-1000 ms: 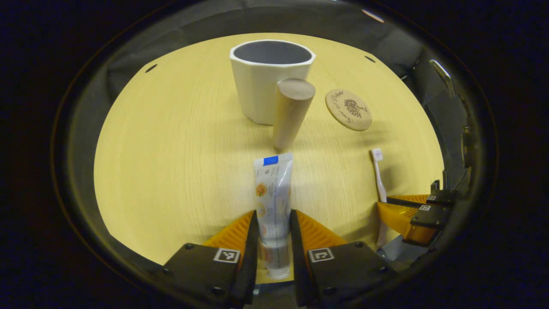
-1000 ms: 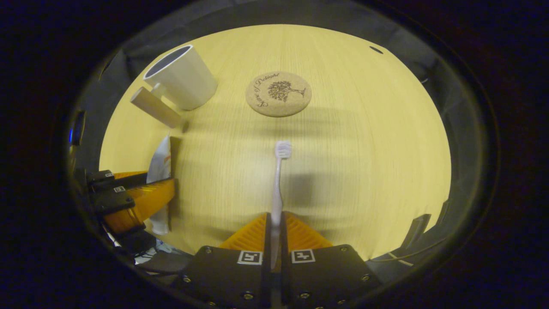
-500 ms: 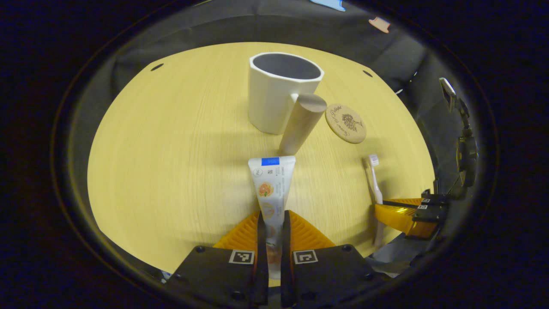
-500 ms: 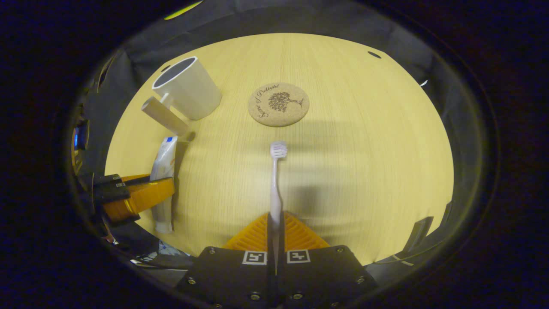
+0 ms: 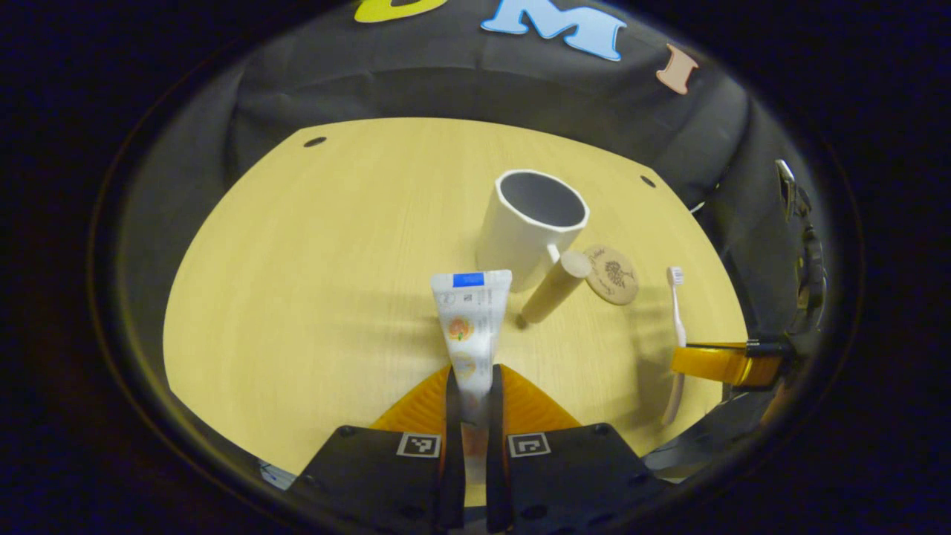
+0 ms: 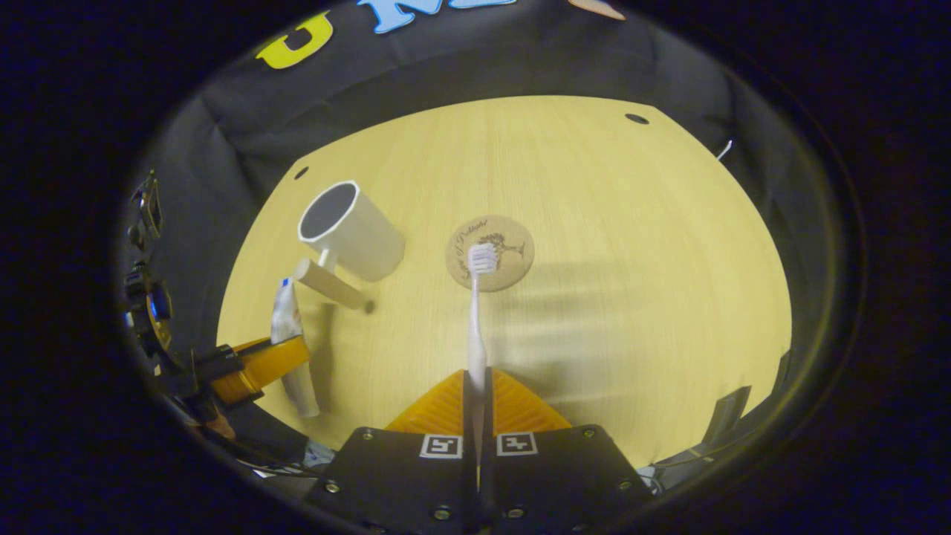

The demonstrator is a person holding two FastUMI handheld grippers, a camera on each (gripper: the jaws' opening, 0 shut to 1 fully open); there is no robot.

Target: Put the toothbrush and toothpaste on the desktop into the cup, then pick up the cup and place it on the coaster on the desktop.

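Observation:
My left gripper (image 5: pixel 469 386) is shut on a white toothpaste tube (image 5: pixel 468 319) held up off the table, crimped end forward. Beyond it stands a white cup (image 5: pixel 529 223) with a wooden peg handle (image 5: pixel 553 288), its mouth empty. A round cork coaster (image 5: pixel 612 273) lies just right of the cup. My right gripper (image 6: pixel 475 390) is shut on a white toothbrush (image 6: pixel 475 312), bristles forward, raised over the table with the coaster (image 6: pixel 492 251) behind its head. In the right gripper view the cup (image 6: pixel 349 232) stands to the left, and the left gripper (image 6: pixel 260 364) holds the tube (image 6: pixel 286 327) at the far left.
The light wooden table (image 5: pixel 312 282) has small dark holes (image 5: pixel 314 141) near its far corners. Black cloth wall rises behind the far edge. In the left gripper view the right gripper (image 5: pixel 724 364) with the toothbrush (image 5: pixel 676 319) sits at the right edge.
Both grippers have risen and drawn back from the table with their objects, so the cup and coaster look smaller and farther. The left gripper's fingers closed tighter on the tube since the earliest frame.

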